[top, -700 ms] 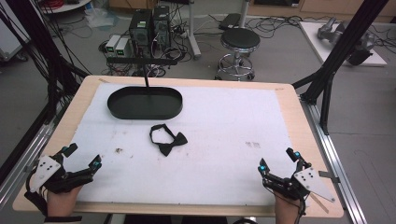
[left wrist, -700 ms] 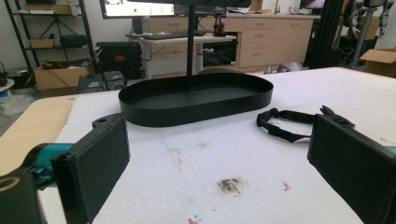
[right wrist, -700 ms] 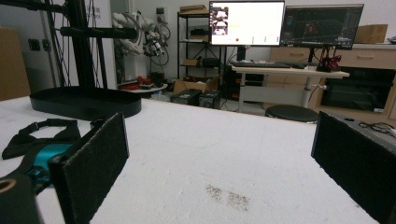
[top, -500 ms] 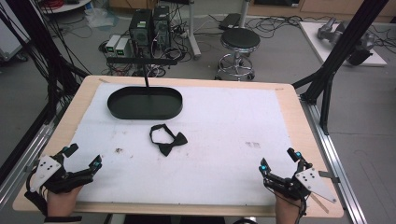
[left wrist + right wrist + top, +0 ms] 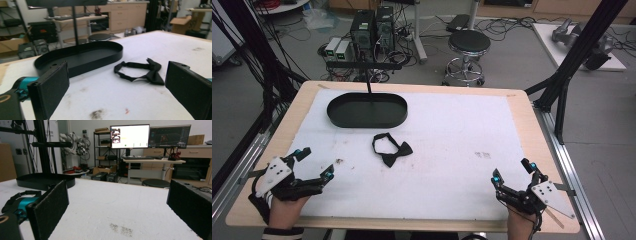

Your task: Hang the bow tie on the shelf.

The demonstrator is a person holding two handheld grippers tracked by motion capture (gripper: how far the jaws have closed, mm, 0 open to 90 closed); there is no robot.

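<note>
Lying flat: bow tie (image 5: 390, 149) | near tray (image 5: 367, 110) | no legible writing

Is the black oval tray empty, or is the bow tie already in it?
Empty: the tray shows only its bare black floor; the bow tie lies on the white mat beside it.

No text, label, brand or number can be read anywhere: the two lit flat monitors (image 5: 129, 136) on the desk in the right gripper view show windows whose writing is too small and blurred to make out.
</note>
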